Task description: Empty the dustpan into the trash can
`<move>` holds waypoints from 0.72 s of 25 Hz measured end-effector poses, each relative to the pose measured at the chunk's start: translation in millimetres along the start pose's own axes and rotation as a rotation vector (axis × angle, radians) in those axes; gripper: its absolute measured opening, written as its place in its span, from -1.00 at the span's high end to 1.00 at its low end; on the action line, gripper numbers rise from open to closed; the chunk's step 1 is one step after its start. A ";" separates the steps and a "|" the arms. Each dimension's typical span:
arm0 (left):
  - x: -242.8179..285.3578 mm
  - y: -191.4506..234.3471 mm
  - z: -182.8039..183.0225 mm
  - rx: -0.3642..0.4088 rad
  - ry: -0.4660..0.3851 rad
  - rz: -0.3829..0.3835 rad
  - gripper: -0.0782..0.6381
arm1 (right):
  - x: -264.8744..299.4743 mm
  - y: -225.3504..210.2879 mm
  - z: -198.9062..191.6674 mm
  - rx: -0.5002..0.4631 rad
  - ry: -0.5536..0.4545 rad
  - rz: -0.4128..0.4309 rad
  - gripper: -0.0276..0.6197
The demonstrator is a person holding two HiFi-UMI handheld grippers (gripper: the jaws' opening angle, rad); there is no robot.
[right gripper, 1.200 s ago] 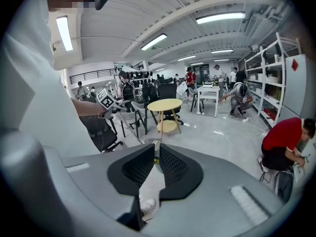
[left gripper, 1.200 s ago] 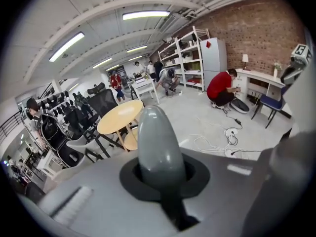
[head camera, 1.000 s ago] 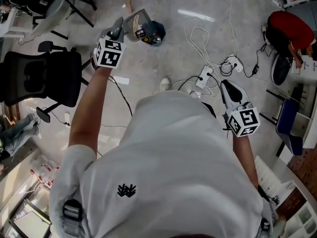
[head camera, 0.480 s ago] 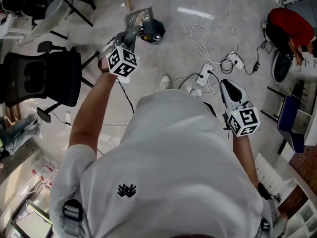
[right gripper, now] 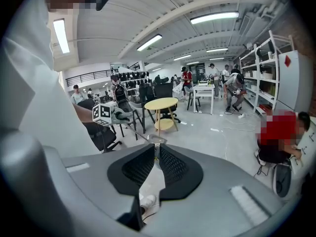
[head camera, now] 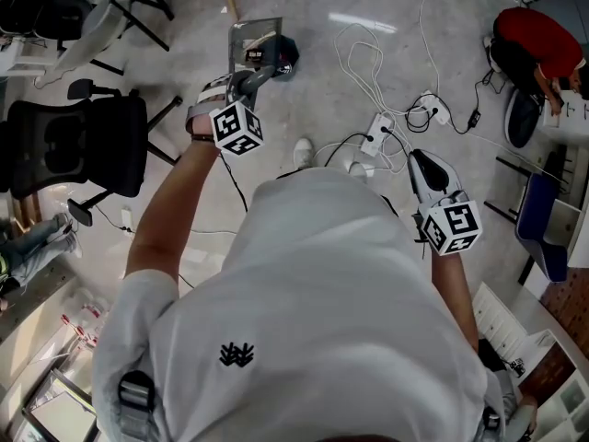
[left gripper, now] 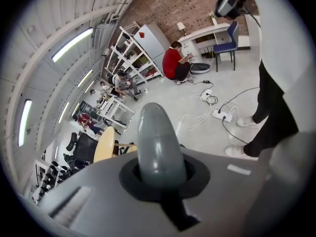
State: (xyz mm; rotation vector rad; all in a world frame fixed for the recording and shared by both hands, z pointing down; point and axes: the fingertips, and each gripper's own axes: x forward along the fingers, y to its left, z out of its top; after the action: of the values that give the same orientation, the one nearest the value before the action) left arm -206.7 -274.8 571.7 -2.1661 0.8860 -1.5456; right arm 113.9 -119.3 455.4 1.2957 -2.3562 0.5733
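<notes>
Over the trash can [head camera: 289, 53], on its left side as the head view shows it, one dustpan [head camera: 254, 37] is held up off the floor, its edge overlapping the can's rim. Two hand-held grippers are in use. The left hand-held gripper [head camera: 253, 79] is clamped on the dustpan's rounded grey handle [left gripper: 157, 142]. The right hand-held gripper [right gripper: 157, 152] hangs well to the right of the can, its jaws pressed nearly together with nothing between them. What lies inside the dustpan or the can cannot be made out.

Grey polished concrete floor [head camera: 322, 99] runs under everything. To the right of the can lie one white power strip [head camera: 379, 136] and a tangle of white cables [head camera: 363, 63]. One black office chair [head camera: 78, 145] stands well to the can's left, and one round yellow table [right gripper: 161, 103] stands just beyond the can. One person in a red top [head camera: 538, 53] sits far to its right, near the white shelving [right gripper: 269, 78].
</notes>
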 end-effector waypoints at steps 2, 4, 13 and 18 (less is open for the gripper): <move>1.9 -5.3 3.8 0.034 0.011 0.000 0.62 | -5.4 -5.6 -3.6 0.004 0.003 0.002 0.82; 3.4 -10.3 7.8 0.067 0.022 0.003 0.62 | -11.1 -11.3 -7.1 0.007 0.003 0.004 0.82; 5.8 -27.5 28.6 0.214 0.066 0.026 0.62 | -30.1 -32.6 -18.3 0.018 0.008 0.020 0.82; 1.3 -33.4 45.9 0.270 0.063 0.034 0.62 | -37.9 -41.7 -23.4 0.018 0.011 0.028 0.82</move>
State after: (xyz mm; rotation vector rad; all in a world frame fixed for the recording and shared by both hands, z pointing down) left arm -153.8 -254.5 576.2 -1.9130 0.6829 -1.6211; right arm 171.7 -101.0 462.3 1.2659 -2.3691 0.6096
